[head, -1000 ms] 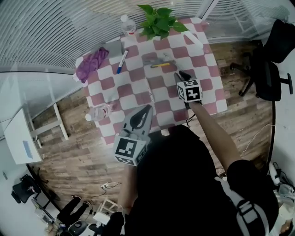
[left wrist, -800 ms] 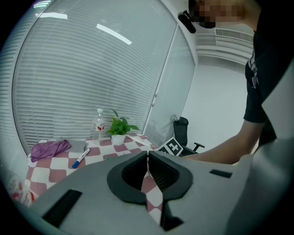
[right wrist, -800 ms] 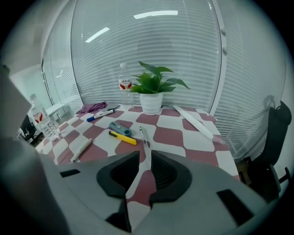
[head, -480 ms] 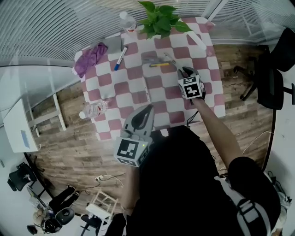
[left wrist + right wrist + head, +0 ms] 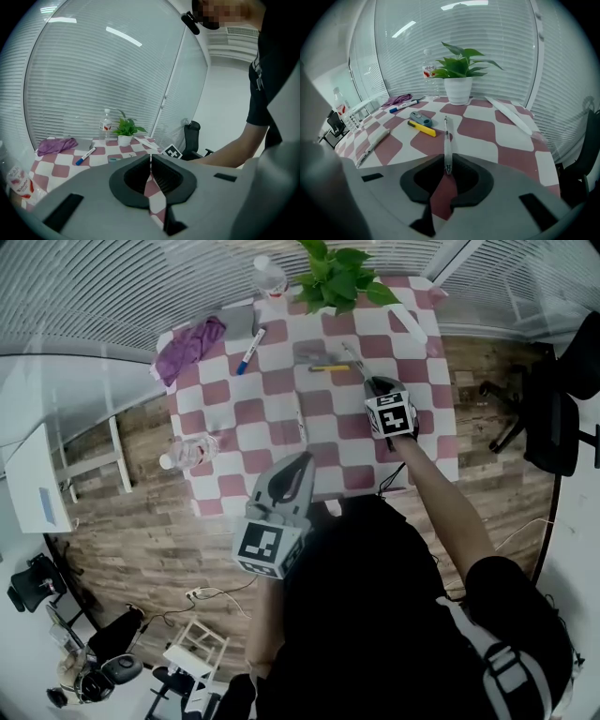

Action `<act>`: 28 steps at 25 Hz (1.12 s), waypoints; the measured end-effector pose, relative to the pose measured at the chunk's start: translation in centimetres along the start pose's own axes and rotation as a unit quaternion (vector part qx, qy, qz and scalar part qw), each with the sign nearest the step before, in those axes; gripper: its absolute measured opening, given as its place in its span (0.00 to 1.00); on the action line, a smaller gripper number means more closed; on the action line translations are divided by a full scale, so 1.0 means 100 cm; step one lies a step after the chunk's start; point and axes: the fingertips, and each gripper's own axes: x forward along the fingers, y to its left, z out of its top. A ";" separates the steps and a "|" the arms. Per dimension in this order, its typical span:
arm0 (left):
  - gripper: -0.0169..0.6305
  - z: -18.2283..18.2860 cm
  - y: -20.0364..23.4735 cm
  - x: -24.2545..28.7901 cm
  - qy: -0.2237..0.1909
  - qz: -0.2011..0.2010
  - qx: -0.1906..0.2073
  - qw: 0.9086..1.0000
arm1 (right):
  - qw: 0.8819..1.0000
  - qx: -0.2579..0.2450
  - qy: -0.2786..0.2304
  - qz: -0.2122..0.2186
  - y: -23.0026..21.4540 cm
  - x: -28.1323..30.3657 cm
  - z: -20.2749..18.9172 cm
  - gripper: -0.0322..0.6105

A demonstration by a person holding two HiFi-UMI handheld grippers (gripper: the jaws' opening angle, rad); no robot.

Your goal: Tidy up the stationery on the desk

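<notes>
Stationery tidy, status as I read it: barely begun, nothing gathered yet

- Right gripper (image 5: 448,165): fingers (image 5: 466,171) have just been closing and now pinch the near end of the clear pen (image 5: 446,140). The pen lies on the checked desk (image 5: 506,140), pointing toward the plant pot (image 5: 457,90)
- Left gripper (image 5: 150,161): fingers (image 5: 136,176) closed on nothing, held above the desk's near edge
- Loose, by my count:
  - yellow bar (image 5: 422,128) and grey-teal gadget (image 5: 421,118), side by side just left of the pen
  - blue marker (image 5: 404,108), near the purple cloth (image 5: 398,99)
  - white pen (image 5: 372,146), far left
  - long white strip (image 5: 509,114), right
- I see no holder or tray, so where these items should go is unclear to me
</notes>
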 end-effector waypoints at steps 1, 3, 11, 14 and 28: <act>0.08 0.000 0.000 -0.001 -0.001 0.001 0.000 1.000 | 1.000 0.001 0.000 0.000 0.000 0.000 0.000 0.16; 0.08 -0.001 -0.001 -0.004 -0.001 0.003 0.001 1.000 | 1.000 0.005 -0.001 0.001 0.001 0.000 0.000 0.15; 0.08 -0.003 0.000 -0.016 -0.002 0.003 0.008 1.000 | 0.999 0.049 -0.018 -0.006 0.001 -0.011 0.001 0.15; 0.08 -0.001 0.003 -0.022 -0.004 -0.001 0.012 1.000 | 0.996 0.085 -0.021 -0.011 0.001 -0.017 -0.003 0.15; 0.08 0.001 0.030 -0.046 0.001 -0.061 0.037 0.997 | 0.982 0.186 -0.019 -0.040 0.044 -0.047 -0.034 0.15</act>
